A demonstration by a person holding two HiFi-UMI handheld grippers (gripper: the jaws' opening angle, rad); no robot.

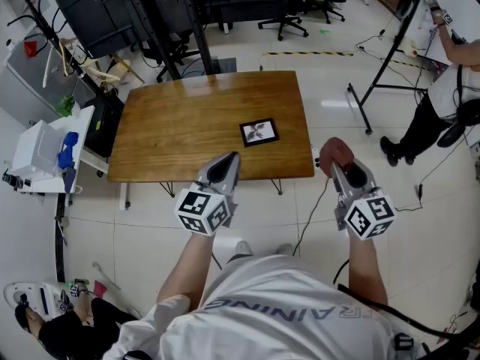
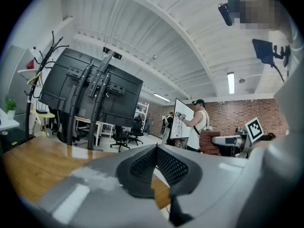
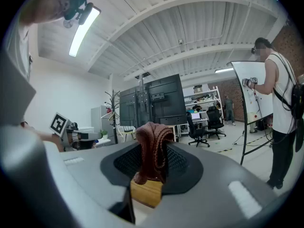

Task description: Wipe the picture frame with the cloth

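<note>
A small black picture frame (image 1: 259, 132) lies flat on the wooden table (image 1: 180, 126), toward its near right part. My right gripper (image 1: 337, 168) is shut on a reddish-brown cloth (image 1: 335, 153), held off the table's near right corner. In the right gripper view the cloth (image 3: 152, 150) hangs bunched between the jaws. My left gripper (image 1: 226, 163) hovers at the table's near edge, just short of the frame, shut with nothing in it. The left gripper view shows the closed jaws (image 2: 156, 167) over the tabletop and the cloth (image 2: 209, 142) at right.
A black monitor stand (image 1: 161, 13) and office chairs (image 1: 289, 10) stand behind the table. A white cart (image 1: 49, 152) is at its left. A person (image 1: 442, 88) stands by a whiteboard at far right. Cables run over the tiled floor.
</note>
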